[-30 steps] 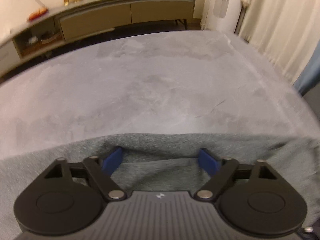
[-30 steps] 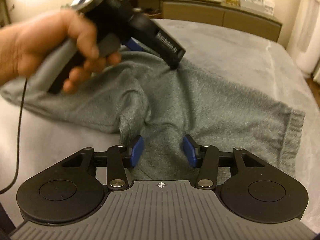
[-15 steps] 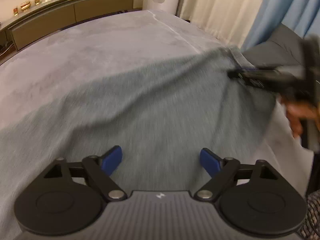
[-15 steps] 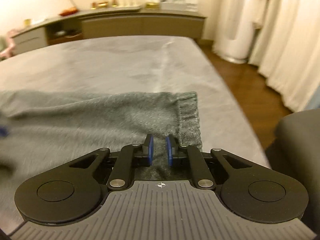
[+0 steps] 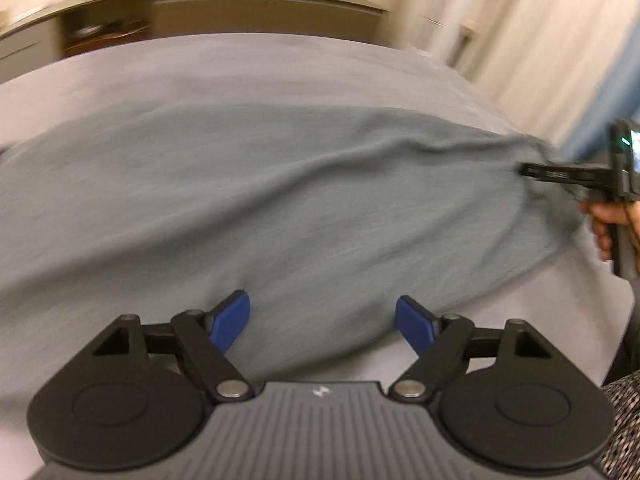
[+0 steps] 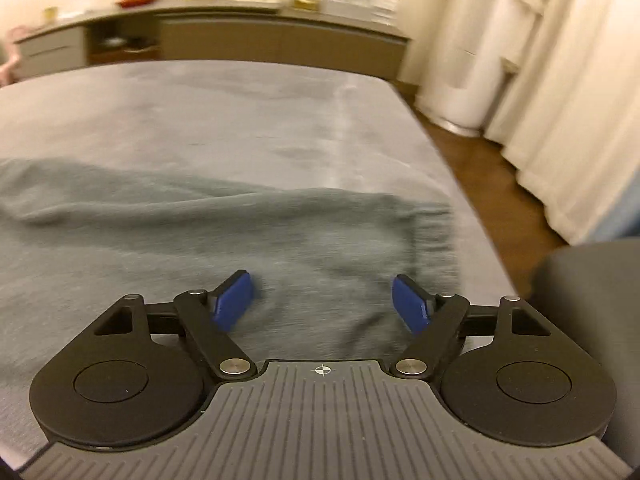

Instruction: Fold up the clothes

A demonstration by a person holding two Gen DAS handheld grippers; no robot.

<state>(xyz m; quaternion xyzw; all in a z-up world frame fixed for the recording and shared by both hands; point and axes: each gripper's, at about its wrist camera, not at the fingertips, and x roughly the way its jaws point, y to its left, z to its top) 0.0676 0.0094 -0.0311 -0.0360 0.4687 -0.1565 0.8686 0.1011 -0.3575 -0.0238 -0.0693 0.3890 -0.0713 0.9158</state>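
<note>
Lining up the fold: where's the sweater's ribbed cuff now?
Right wrist view: cuff lies near the bed's right edge, just beyond the right gripper.

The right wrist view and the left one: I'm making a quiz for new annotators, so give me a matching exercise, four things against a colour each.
Things:
1. garment
2. finger pads
3. curtains
4. floor

Colours:
A. cream
B. blue
C. brown
D. grey-green

Pairs: 1-D, 2-B, 3-A, 4-C
</note>
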